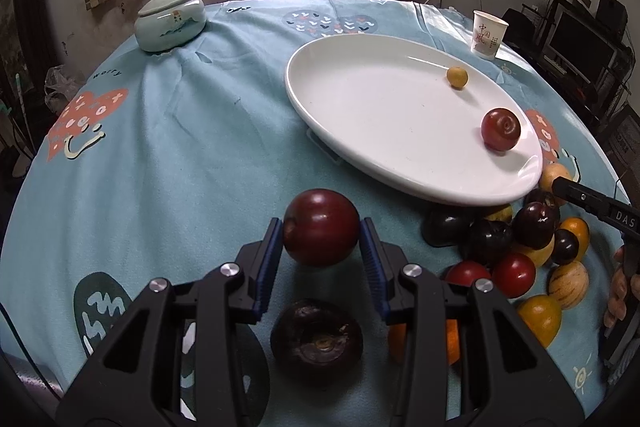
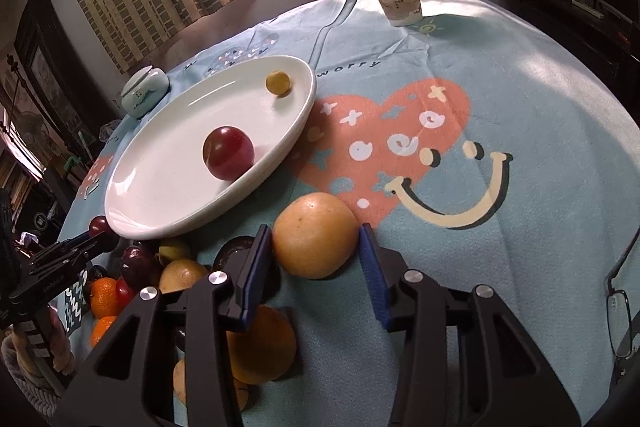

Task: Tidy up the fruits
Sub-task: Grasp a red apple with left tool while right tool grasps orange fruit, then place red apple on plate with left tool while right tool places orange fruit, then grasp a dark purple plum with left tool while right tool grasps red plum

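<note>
**Left wrist: plum clamped; right wrist: jaws around yellow fruit**

Left wrist view: left gripper [image 1: 321, 241] is narrowed onto a dark red plum [image 1: 321, 227]; both blue pads [image 1: 269, 247] press its sides. Plum sits lifted over the blue tablecloth [image 1: 180, 147], shadow below it. A near-black plum [image 1: 317, 337] lies on the cloth under the jaws.

Right wrist view: right gripper [image 2: 316, 255] has a tan-yellow round fruit [image 2: 316, 235] between its pads. Left pad touches it; on the right pad I cannot tell contact, looks like a hairline gap. No earlier frame, so only the current stance: medium-narrow, fruit resting on the cloth.

White oval plate [image 1: 360, 99] holds two items: a red plum [image 1: 501, 129] near the rim and a small yellow fruit [image 1: 457, 77] farther back, well apart.

Fruit pile [image 1: 528, 247] sits just beside the plate's near edge: dark plums, red ones, orange and yellow pieces, one striped. Mixed glossy skins, all touching.

Paper cup [image 1: 489, 35] and pale green lidded jar [image 1: 170, 21] stand upright at the far side of the table. Glasses [image 2: 622, 307] lie at the right edge.
</note>
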`<state>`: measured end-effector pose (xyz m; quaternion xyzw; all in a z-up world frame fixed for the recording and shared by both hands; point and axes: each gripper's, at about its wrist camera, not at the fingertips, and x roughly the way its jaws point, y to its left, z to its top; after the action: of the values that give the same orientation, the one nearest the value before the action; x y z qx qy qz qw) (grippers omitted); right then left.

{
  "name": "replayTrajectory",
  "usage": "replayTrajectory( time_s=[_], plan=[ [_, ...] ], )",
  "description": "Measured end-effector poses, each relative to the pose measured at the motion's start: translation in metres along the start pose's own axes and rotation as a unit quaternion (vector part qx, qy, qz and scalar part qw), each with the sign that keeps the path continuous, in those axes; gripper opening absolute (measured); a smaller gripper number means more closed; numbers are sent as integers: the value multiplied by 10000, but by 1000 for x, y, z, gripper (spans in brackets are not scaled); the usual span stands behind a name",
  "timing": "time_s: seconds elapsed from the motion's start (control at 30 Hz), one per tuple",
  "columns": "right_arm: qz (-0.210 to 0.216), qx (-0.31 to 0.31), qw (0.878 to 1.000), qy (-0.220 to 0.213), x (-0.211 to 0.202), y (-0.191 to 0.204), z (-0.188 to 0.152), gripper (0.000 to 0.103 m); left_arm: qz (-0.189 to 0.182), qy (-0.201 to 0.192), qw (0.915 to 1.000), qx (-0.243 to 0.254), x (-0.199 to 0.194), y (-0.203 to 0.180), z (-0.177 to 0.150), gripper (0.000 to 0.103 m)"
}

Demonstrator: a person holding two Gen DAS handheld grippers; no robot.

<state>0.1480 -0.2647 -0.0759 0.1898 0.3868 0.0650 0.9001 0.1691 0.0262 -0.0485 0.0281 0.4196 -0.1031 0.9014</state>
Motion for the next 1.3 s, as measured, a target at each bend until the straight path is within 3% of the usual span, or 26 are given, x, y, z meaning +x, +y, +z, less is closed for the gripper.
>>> replayTrajectory(
  time_s=[0.13,0.23,0.47,0.83,0.87,0.9,0.93,0.97,1.3],
  plan=[
    [106,176,9974,-687,-38,-1,8,44,74,-315,9995,20,-21,-5,10,40],
    [249,-51,9951,-953,-49,20,22,44,-87,-426,9990,77,-30,-18,30,40],
    [207,-501,9959,-730,2,65,66,44,-73,-301,9994,125,5,-44,66,40],
    [28,-422,9990,-173,59,56,84,47,-186,114,9998,4,45,-31,76,42],
    [48,-422,9989,-184,58,56,84,47,-178,102,9998,-6,45,-29,76,46],
    [66,-420,9989,-217,56,57,84,53,-151,78,9999,-21,44,-28,76,54],
    [34,-420,9987,-276,53,58,84,70,-126,26,9999,-43,41,-27,77,58],
    [-28,-423,9984,-364,48,59,84,75,-112,-36,9999,-67,38,-26,77,65],
    [509,-370,9904,-1234,-36,60,69,76,-11,-486,9988,7,-13,-13,60,67]
  ],
)
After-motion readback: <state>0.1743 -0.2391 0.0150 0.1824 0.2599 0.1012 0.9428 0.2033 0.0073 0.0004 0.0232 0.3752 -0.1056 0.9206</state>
